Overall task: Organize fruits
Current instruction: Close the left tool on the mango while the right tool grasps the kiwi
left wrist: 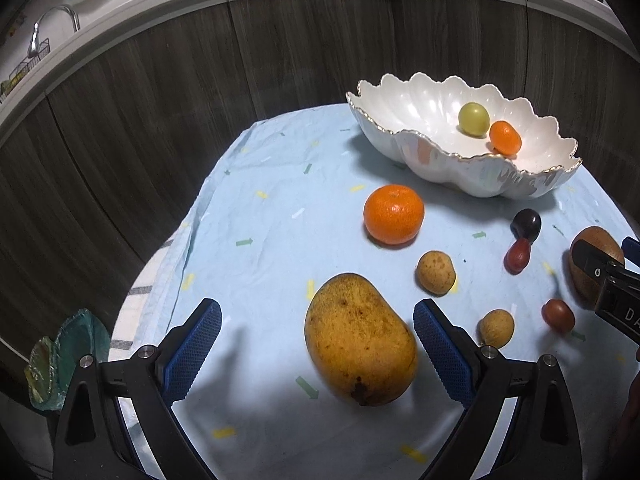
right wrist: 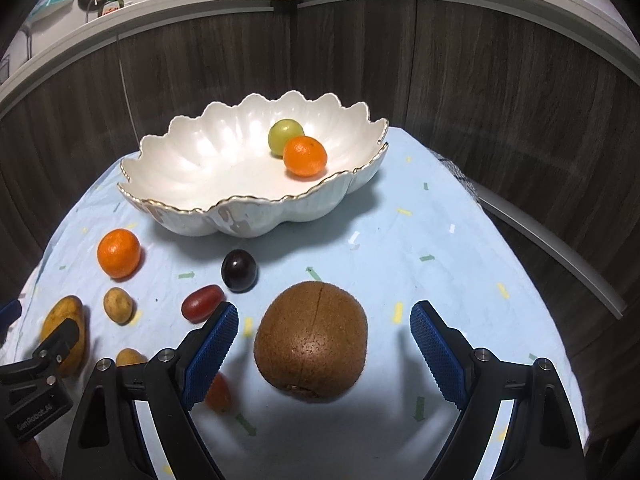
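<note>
A white scalloped bowl (left wrist: 424,148) (right wrist: 248,216) holds a green fruit (left wrist: 473,119) (right wrist: 285,136) and a small orange (left wrist: 505,137) (right wrist: 305,156). On the blue cloth lie a yellow mango (left wrist: 360,340) (right wrist: 66,328), a bigger orange (left wrist: 393,214) (right wrist: 119,253), a brown kiwi (right wrist: 311,339) (left wrist: 592,248), a dark plum (right wrist: 239,271) (left wrist: 526,224), red grape tomatoes (right wrist: 202,303) (left wrist: 517,255) and small tan fruits (left wrist: 436,272) (right wrist: 118,305). My left gripper (left wrist: 318,350) stands open around the mango, pads apart from it. My right gripper (right wrist: 324,350) stands open around the kiwi, not touching.
The small table (left wrist: 256,220) is backed by dark wood cabinet fronts (left wrist: 200,80) under a white counter with a sink tap (left wrist: 56,20) and kitchenware. A green glass dish (left wrist: 60,364) sits off the table's left edge. Another tan fruit (left wrist: 496,328) and tomato (left wrist: 558,315) lie between the grippers.
</note>
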`<state>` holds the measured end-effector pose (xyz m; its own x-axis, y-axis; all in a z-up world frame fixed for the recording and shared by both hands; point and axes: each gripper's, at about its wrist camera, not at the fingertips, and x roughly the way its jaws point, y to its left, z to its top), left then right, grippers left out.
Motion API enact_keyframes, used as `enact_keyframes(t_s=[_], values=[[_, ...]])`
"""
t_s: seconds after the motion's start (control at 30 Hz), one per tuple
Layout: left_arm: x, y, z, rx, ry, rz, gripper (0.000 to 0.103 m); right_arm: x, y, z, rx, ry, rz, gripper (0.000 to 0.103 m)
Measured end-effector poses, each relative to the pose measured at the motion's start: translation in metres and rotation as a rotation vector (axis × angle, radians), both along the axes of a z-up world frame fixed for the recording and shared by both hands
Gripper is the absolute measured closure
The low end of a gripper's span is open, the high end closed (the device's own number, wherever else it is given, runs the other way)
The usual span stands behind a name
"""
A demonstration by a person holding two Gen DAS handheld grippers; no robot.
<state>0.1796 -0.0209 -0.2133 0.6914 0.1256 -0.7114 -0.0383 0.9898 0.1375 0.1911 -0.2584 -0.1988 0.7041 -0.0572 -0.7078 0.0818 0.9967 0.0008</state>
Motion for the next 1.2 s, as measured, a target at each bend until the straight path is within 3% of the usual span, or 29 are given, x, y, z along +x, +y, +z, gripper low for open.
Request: enact_keyframes(t_s=[0.4, 0.53, 0.67, 1.2], values=[[0.003, -0.004, -0.01, -0.029, 0.037, -0.029, 0.022, 0.007, -0.001, -0.006, 0.009, 0.047, -0.001, 0.017], [0.003, -0.006, -0.011, -0.038, 0.044, -0.045, 0.031, 0.011, -0.001, -0.011, 0.02, 0.073, 0.005, 0.029], [0.001, -0.012, -0.011, -0.039, 0.046, -0.081, 0.048, 0.013, -0.002, -0.016, 0.05, 0.095, 0.02, 0.043], [-0.001, -0.011, -0.009, -0.031, 0.049, -0.083, 0.05, 0.009, -0.001, -0.015, 0.053, 0.086, 0.031, 0.046]])
